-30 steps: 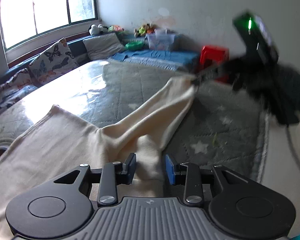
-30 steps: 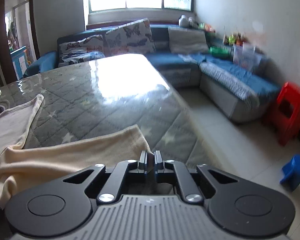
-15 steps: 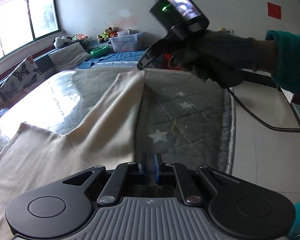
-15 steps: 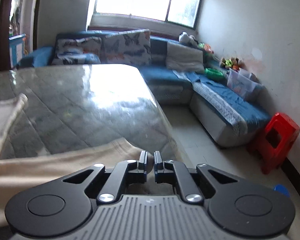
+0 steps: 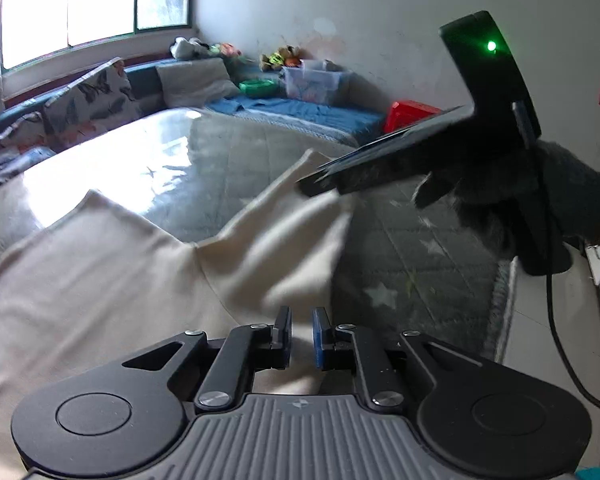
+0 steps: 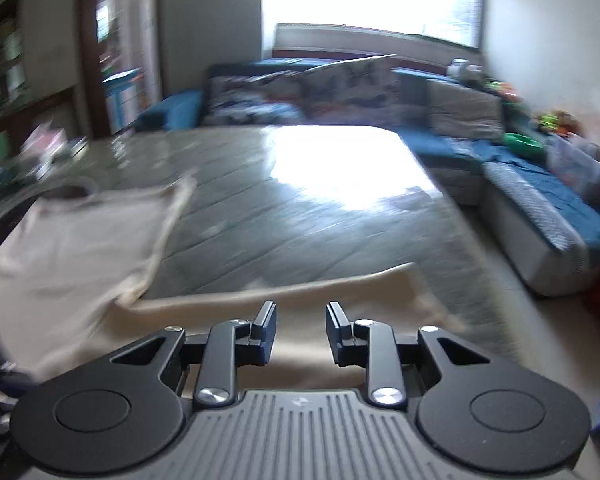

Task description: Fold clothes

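Cream cotton garment [image 5: 100, 280] is let go at its sleeve end on the grey quilted star-print bench [image 5: 412, 264].
Right gripper [image 6: 300, 320], clamped on the sleeve a moment ago, is now opening its jaws with the cloth lying slack beneath them; left gripper [image 5: 300, 330] has narrowed to nearly closed, pinching the garment's near fold. This sleeve fold looks laid down.

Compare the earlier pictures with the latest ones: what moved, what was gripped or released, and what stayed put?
The right gripper, earlier shut on the cream garment's sleeve edge, is opening its jaws, and the sleeve now lies on the table beneath them. The left gripper has narrowed onto a fold of the garment. The table and the sofa stayed put.
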Available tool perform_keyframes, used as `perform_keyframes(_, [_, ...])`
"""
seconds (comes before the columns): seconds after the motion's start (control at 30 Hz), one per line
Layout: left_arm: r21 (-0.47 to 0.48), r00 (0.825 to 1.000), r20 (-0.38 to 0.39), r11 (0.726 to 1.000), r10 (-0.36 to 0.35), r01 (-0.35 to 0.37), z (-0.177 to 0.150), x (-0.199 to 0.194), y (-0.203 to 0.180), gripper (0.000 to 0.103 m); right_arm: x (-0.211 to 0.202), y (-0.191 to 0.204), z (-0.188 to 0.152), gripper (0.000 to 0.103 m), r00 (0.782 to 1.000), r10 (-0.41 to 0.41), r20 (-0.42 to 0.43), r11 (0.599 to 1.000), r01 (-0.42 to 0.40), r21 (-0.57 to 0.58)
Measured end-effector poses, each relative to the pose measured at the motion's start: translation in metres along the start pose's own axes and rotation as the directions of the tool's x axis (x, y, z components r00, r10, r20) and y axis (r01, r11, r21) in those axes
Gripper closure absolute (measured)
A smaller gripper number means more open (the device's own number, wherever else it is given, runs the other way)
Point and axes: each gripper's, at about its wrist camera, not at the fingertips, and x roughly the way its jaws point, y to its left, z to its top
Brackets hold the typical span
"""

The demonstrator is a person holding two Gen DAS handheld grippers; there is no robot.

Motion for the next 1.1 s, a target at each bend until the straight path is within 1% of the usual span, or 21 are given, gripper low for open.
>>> perform_keyframes(0.1, [0.005,1.0,-0.002,1.0,-0.029,0.029,-0.004,0.002,-0.005,0.087,0.003,0.015,-0.013,0.073,0.999,0.003,-0.032,0.997,-0.005,-0.077])
perform_keyframes(0.17, [0.002,0.999,0.002,0.999,-0.046,0.046,-0.004,0.001,-0.007,0.087,0.001,0.013,-0.017,0.07,1.0,-0.021,-0.023,0.996,0.019,-0.093])
perform_keyframes(0.2, [-0.008,0.998,0.001,0.998,-0.058,0.058,-0.004,0.001,-0.006,0.086,0.0,0.011,-0.018,0.07,0.999,-0.036,-0.023,0.995,0.034,-0.091])
perform_keyframes(0.27, [-0.015,0.997,0.006,0.997,-0.072,0.072,-0.004,0.0,-0.006,0.084,-0.005,0.0,-0.02,0.07,0.996,-0.078,-0.038,0.996,0.076,-0.051])
perform_keyframes(0.33, [-0.014,0.997,0.009,0.997,-0.076,0.076,-0.005,-0.005,-0.005,0.084,-0.007,-0.006,-0.018,0.07,0.994,-0.094,-0.048,0.995,0.092,-0.026])
perform_keyframes(0.43, [-0.035,0.997,0.022,0.996,-0.079,0.08,-0.006,-0.014,-0.001,0.084,-0.009,-0.009,-0.011,0.07,0.994,-0.103,-0.04,0.995,0.103,-0.007])
perform_keyframes(0.5, [-0.053,0.997,0.037,0.996,-0.068,0.07,-0.009,-0.024,-0.001,0.084,-0.009,-0.005,-0.005,0.069,0.998,-0.057,-0.029,0.998,0.057,0.005])
perform_keyframes(0.57, [-0.07,0.997,0.053,0.996,-0.052,0.055,-0.011,-0.034,0.001,0.083,0.001,0.001,0.003,0.068,0.999,-0.018,-0.03,1.0,0.018,0.002])
perform_keyframes(0.63, [-0.093,0.997,0.072,0.995,-0.015,0.022,-0.016,-0.048,0.007,0.078,0.011,0.005,0.006,0.068,0.999,-0.014,-0.044,1.0,0.013,-0.01])
perform_keyframes(0.73, [-0.135,0.994,0.093,0.99,0.057,-0.044,-0.027,-0.071,0.021,0.076,0.019,0.007,0.007,0.066,0.998,-0.025,-0.06,1.0,0.025,-0.003])
perform_keyframes(0.83, [-0.227,0.985,0.087,0.966,0.147,-0.124,-0.044,-0.096,0.044,0.076,0.009,0.015,0.009,0.066,0.999,-0.024,-0.039,0.999,0.023,-0.031])
perform_keyframes(0.9, [-0.287,0.975,0.07,0.94,0.21,-0.183,-0.057,-0.112,0.058,0.076,-0.001,0.025,0.01,0.065,1.0,-0.001,-0.018,0.998,-0.001,-0.062])
perform_keyframes(0.97, [-0.353,0.962,0.052,0.906,0.269,-0.235,-0.069,-0.13,0.072,0.076,-0.01,0.038,0.011,0.063,1.0,0.03,-0.002,0.995,-0.03,-0.091])
perform_keyframes(1.0, [-0.384,0.953,0.045,0.886,0.299,-0.26,-0.075,-0.139,0.078,0.074,-0.014,0.046,0.014,0.061,0.998,0.055,0.005,0.992,-0.054,-0.11])
perform_keyframes(1.03, [-0.414,0.943,0.037,0.864,0.329,-0.285,-0.081,-0.148,0.083,0.07,-0.019,0.057,0.016,0.061,0.996,0.084,0.01,0.987,-0.082,-0.135])
perform_keyframes(1.1, [-0.467,0.918,0.015,0.815,0.396,-0.344,-0.095,-0.165,0.094,0.067,-0.025,0.079,0.016,0.061,0.989,0.148,0.008,0.971,-0.144,-0.189])
